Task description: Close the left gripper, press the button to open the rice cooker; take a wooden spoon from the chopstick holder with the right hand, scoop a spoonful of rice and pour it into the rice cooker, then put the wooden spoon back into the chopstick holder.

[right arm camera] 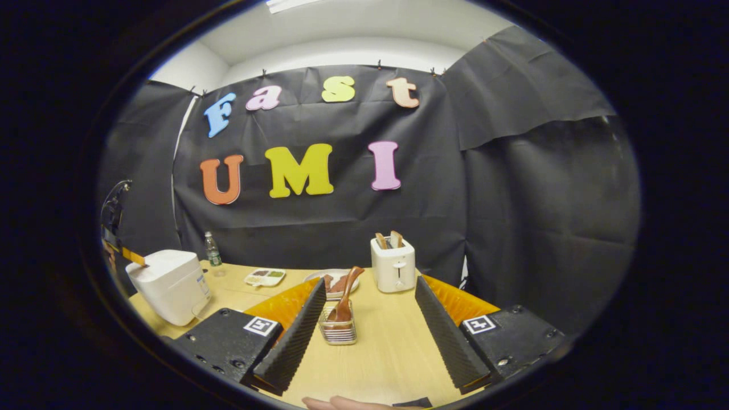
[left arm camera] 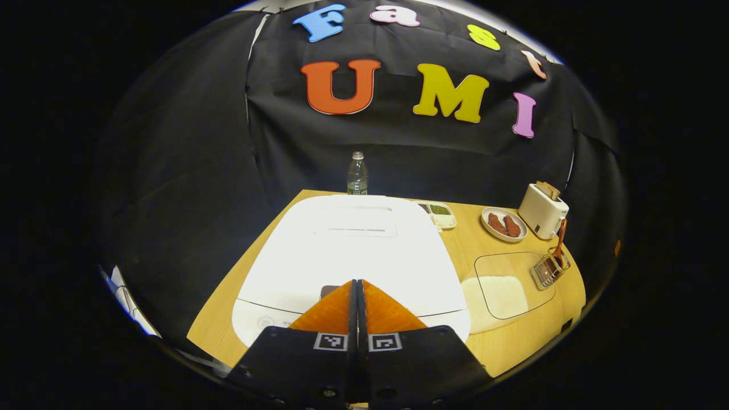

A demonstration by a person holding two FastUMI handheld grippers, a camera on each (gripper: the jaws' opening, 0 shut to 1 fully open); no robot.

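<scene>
Two tongs are in use. The left tongs [left arm camera: 357, 285] are clenched, fingers pressed together with nothing between them, tips poised over the front edge of the cooker [left arm camera: 353, 250] lid, just by a small dark button [left arm camera: 329, 291]. Whether the tips touch the button cannot be told. The cooker lid is down. The cooker stands at the worktop's [left arm camera: 512, 336] left side, near the front edge.

The right tongs [right arm camera: 367, 319] are released, fingers spread wide apart and holding nothing. Between them, farther off on the worktop, stands the wire holder [right arm camera: 338, 330] with the spoon [right arm camera: 344, 302] upright in it, handle leaning toward the back. The holder sits near the worktop's right edge, just beside a clear tray of rice [left arm camera: 501, 293].

Along the back edge:
- bottle [left arm camera: 357, 173], behind the cooker;
- small divided dish [left arm camera: 439, 213];
- plate [left arm camera: 503, 224] with brown food;
- toaster [left arm camera: 543, 210] with bread in its slots, at the back right corner.

A fingertip [right arm camera: 342, 403] shows at the bottom of the right gripper view.
</scene>
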